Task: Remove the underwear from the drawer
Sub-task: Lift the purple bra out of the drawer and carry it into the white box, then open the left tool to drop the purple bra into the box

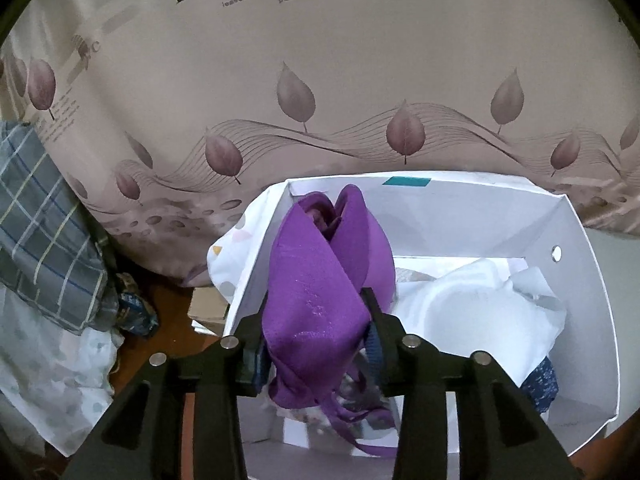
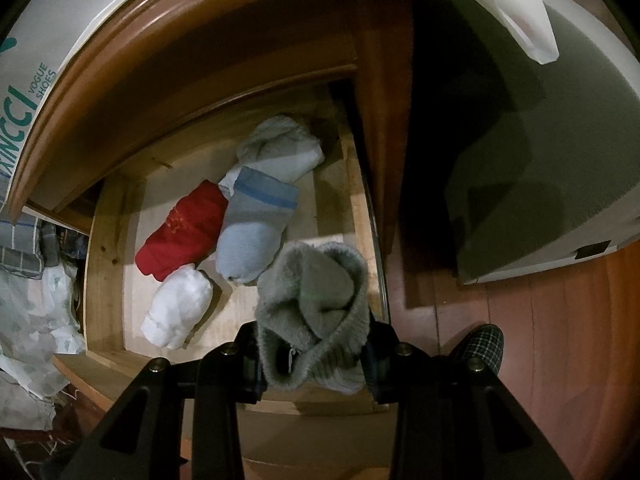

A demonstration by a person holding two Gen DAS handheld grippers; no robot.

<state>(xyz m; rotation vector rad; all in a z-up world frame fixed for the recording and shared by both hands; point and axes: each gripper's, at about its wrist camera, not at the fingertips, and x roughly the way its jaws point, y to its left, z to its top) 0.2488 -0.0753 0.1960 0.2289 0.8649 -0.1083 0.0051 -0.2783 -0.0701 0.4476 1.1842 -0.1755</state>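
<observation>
Left wrist view shows my left gripper (image 1: 316, 340) pointing down into the white box (image 1: 580, 280), its fingers around a purple bra (image 1: 320, 272) but maybe letting go. My right gripper (image 2: 314, 354) squeezes a grey bundle (image 2: 312, 300) above the drawer (image 2: 108, 240). Four rolls (image 2: 248, 232) are left inside.

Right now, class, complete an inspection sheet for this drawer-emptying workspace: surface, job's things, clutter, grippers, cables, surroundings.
Surface: wooden drawer open, floor partly bare.
Job's things: purple bra over the white box; grey knit item; red roll, blue roll, white roll lie in the drawer.
Clutter: plaid cloth, plastic bags.
Grippers: left gripper jaws around the bra; right gripper grips the knit item.
Cables: nothing seen.
Surroundings: leaf-print fabric, slipper.
</observation>
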